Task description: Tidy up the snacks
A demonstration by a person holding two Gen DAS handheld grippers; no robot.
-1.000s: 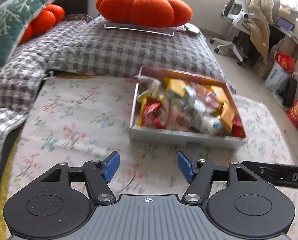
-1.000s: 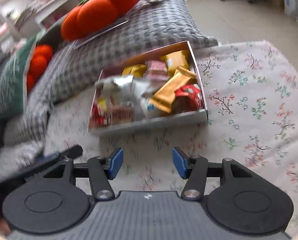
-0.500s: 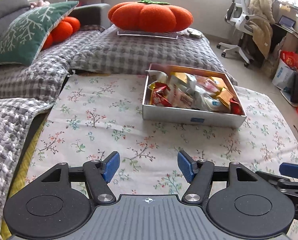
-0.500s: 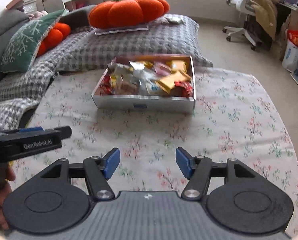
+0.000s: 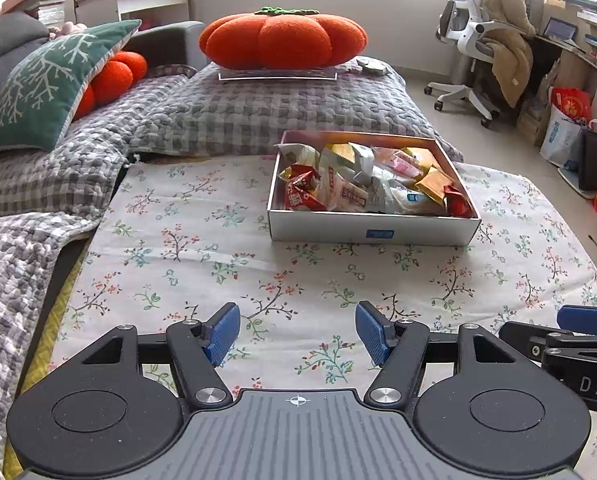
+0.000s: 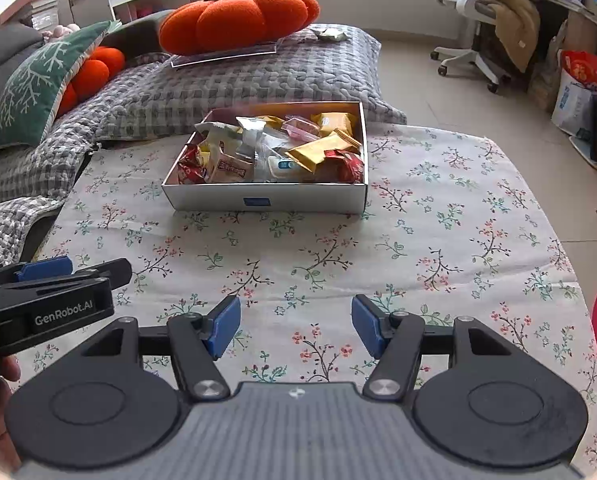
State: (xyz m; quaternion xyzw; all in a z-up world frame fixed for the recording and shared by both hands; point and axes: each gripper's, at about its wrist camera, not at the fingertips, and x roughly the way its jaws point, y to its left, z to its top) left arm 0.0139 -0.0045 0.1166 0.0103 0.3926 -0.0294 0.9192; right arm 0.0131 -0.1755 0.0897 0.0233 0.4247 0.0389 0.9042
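My left gripper (image 5: 297, 333) is spread wide with nothing between its blue pads (image 5: 223, 331); it hangs above the floral cloth (image 5: 202, 256). My right gripper (image 6: 296, 327) is likewise spread and empty, its pads (image 6: 365, 326) well apart.

The snack box (image 5: 372, 233) sits at 12 o'clock from the left wrist camera, slightly toward 1, well apart from both grippers. It is a shallow white cardboard tray with a small blue label on its near wall, and it rests flat on the cloth. Its snacks (image 5: 362, 184) are heaped loosely: red wrappers at the left and right ends, gold packets toward the far right, and white and silver pouches in the middle. From the right wrist camera the box (image 6: 266, 199) lies at 11 o'clock.

Print on the wrappers is too small to read. The lower packets are buried under the top ones, so I cannot count them. The right gripper shows only partly at the left view's 3 o'clock edge. An orange pumpkin cushion (image 5: 282, 40) lies beyond the box on a grey checked blanket (image 5: 258, 112).
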